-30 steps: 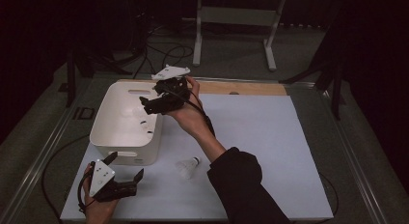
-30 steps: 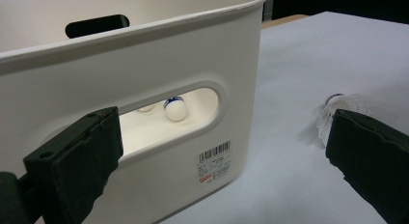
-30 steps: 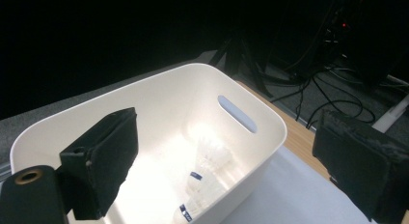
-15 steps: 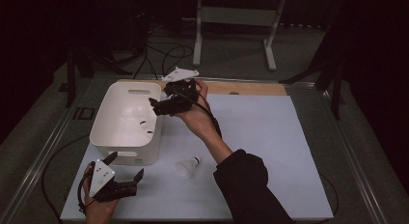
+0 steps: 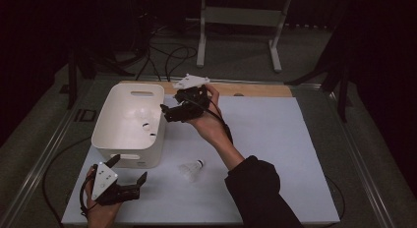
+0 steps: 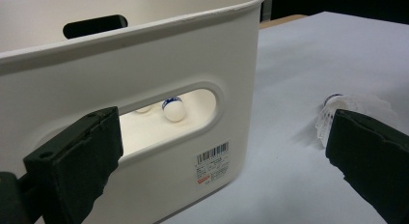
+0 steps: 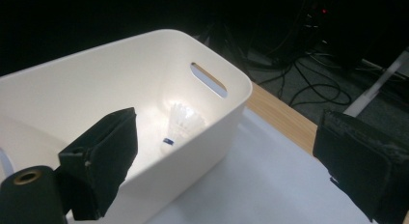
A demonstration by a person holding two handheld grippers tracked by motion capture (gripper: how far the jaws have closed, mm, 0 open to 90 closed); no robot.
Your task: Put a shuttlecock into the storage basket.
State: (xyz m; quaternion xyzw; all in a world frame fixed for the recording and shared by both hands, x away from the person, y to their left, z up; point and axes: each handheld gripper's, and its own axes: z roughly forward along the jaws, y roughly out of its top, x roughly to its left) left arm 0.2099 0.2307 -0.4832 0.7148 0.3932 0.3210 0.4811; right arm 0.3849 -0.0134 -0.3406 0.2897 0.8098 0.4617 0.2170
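Right gripper (image 5: 167,111): jaws wide apart, empty, held just above the right rim of the white bin (image 5: 129,121). Left gripper (image 5: 129,181): jaws wide, empty, low beside the bin's near wall. Shuttlecock (image 5: 192,169): white feathers, blue-banded cork, lying on its side on the white mat (image 5: 275,154), right of the left gripper. Second shuttlecock (image 7: 179,123): inside the bin.

white bin (image 6: 144,74) close ahead, shuttlecocks (image 6: 172,108) visible through its handle slot; another shuttlecock (image 6: 337,115) lies right.

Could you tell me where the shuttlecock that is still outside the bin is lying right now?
In the high view the shuttlecock lies on the white mat, just right of the white bin's near corner.
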